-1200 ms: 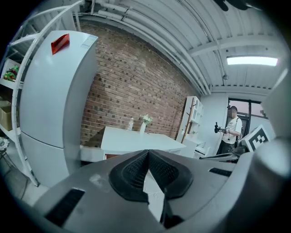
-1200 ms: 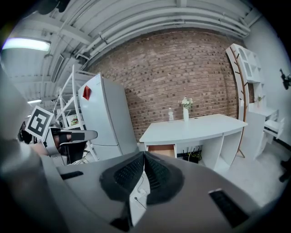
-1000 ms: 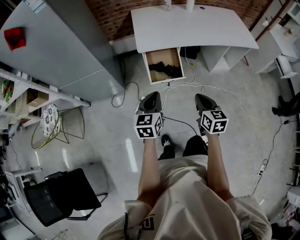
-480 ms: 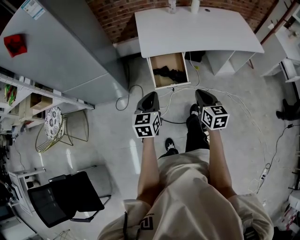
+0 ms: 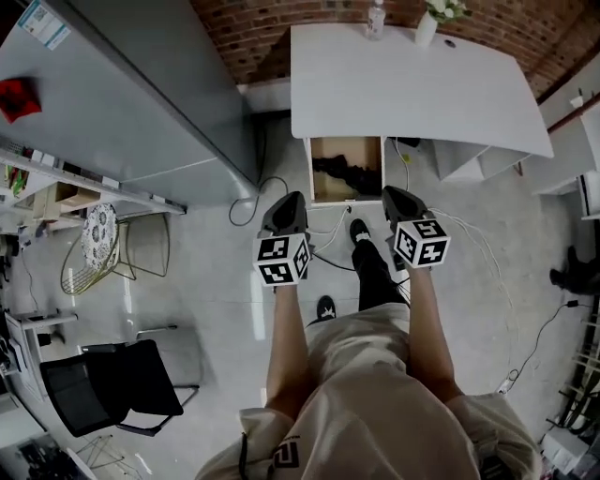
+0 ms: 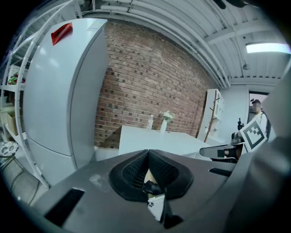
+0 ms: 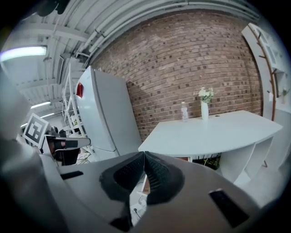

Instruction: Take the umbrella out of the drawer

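Note:
An open wooden drawer (image 5: 323, 175) sticks out from under the white desk (image 5: 412, 84), and a black folded umbrella (image 5: 349, 172) lies inside it. My left gripper (image 5: 288, 201) hangs just short of the drawer's near left corner, shut with nothing in it. To the right of the drawer's front is my right gripper (image 5: 395, 193), also shut and empty. In the left gripper view the jaws (image 6: 148, 153) meet at their tips, and the umbrella (image 6: 152, 186) shows in the gap below them. The right gripper (image 7: 144, 155) points at the desk (image 7: 213, 132).
A tall grey fridge (image 5: 122, 103) stands left of the desk. A bottle (image 5: 376, 19) and a vase of flowers (image 5: 433, 21) stand at the desk's back edge. Cables (image 5: 328, 246) run over the floor below the drawer. My shoe (image 5: 360, 231) is between the grippers.
The person has walked towards the desk with both grippers held out. The drawer, far ahead before, now lies just past the gripper tips. Both jaws stay shut.

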